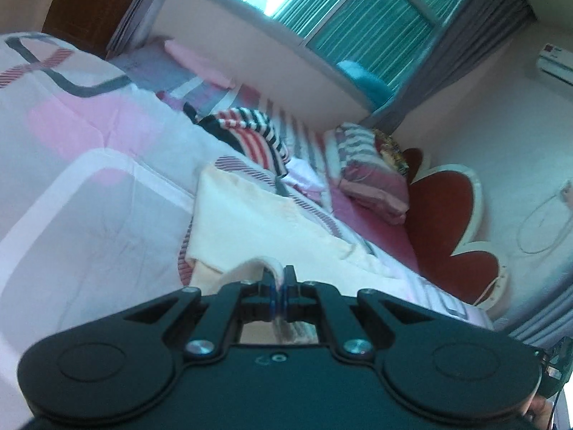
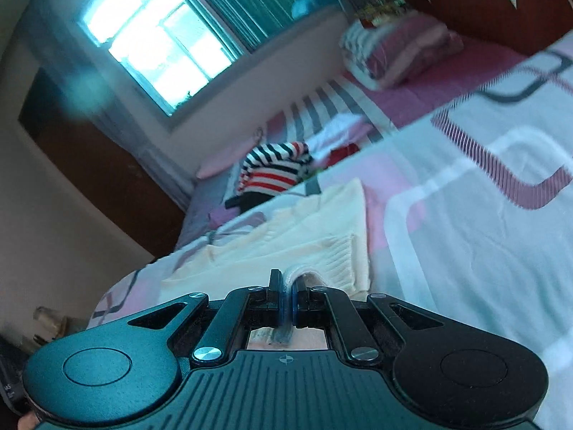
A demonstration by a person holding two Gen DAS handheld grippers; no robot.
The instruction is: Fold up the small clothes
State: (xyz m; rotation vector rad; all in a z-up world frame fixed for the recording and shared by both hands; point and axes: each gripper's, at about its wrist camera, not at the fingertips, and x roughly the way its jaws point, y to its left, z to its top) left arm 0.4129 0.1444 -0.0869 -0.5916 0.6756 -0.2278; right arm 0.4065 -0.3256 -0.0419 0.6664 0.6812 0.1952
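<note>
A small cream knitted garment (image 1: 265,222) lies flat on the pink and white bedspread (image 1: 89,179). My left gripper (image 1: 281,279) is shut on its near edge, which curls up between the fingers. The same garment shows in the right wrist view (image 2: 304,229), with a ribbed hem at the near right. My right gripper (image 2: 286,288) is shut on another part of that near edge. Both grippers sit low, just above the bed.
A heap of striped red, white and black clothes (image 1: 250,132) lies further up the bed, also in the right wrist view (image 2: 275,172). Folded pink bedding (image 1: 372,172) rests by the red headboard (image 1: 447,208). A window (image 2: 161,39) and wall stand behind.
</note>
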